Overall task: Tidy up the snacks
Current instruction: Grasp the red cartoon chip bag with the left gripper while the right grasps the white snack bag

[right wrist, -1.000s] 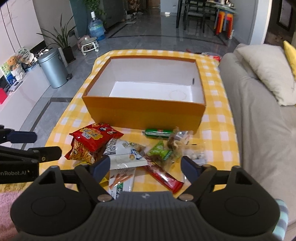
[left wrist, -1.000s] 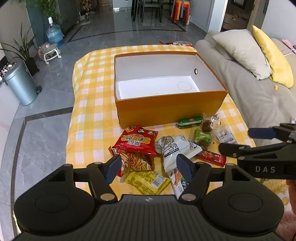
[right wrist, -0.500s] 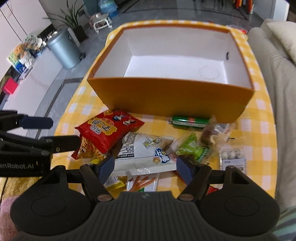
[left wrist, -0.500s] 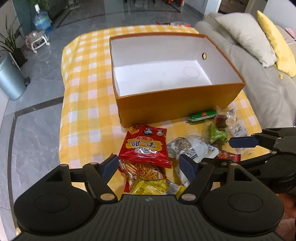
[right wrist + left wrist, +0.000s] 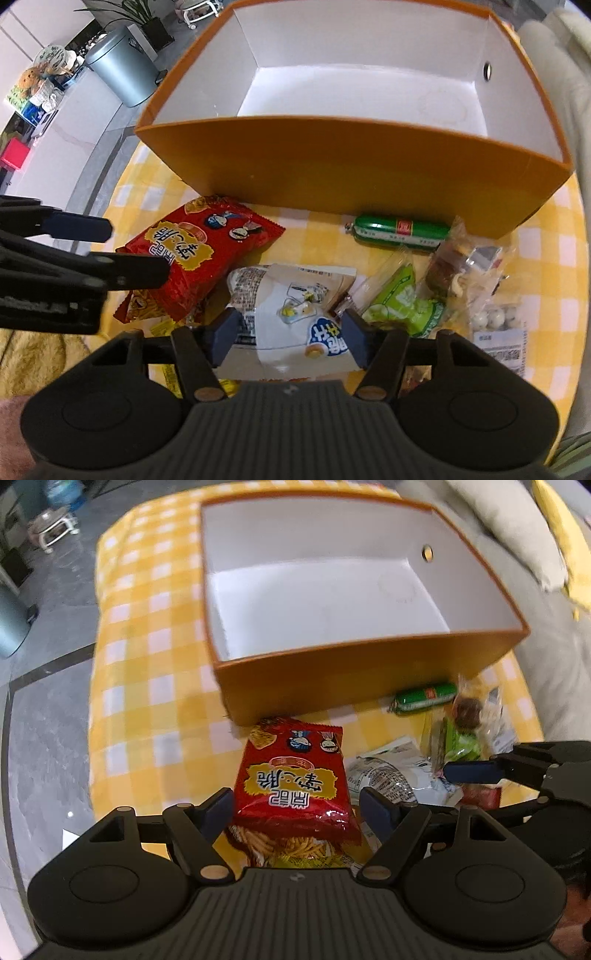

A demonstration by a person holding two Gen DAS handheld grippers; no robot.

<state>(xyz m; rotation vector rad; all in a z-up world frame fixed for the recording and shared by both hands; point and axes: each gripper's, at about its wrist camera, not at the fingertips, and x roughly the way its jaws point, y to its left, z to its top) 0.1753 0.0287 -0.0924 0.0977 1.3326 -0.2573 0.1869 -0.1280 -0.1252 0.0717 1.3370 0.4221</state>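
Left gripper: jaws spread wide, just been opening, pointing steeply down, one finger on either side of the red snack bag, pads clear of it. Right gripper: jaws partway in, just been closing, also pointing down, with the white snack bag between them; pads right at the bag's edges, pressing or not impossible to tell.

Both bags flat on the table under its yellow checked cloth, near the front edge, the red one to the left of the white one and overlapping it slightly. Red bag lying on top of a second packet of sticks, with a yellow packet peeking out below.

Orange box at the middle of the table, open-topped, white inside, its near wall just behind the snacks. Green sausage close against that wall. Toward the right edge, a green packet touching the white bag, a clear packet with a brown sweet, and a packet of white balls.
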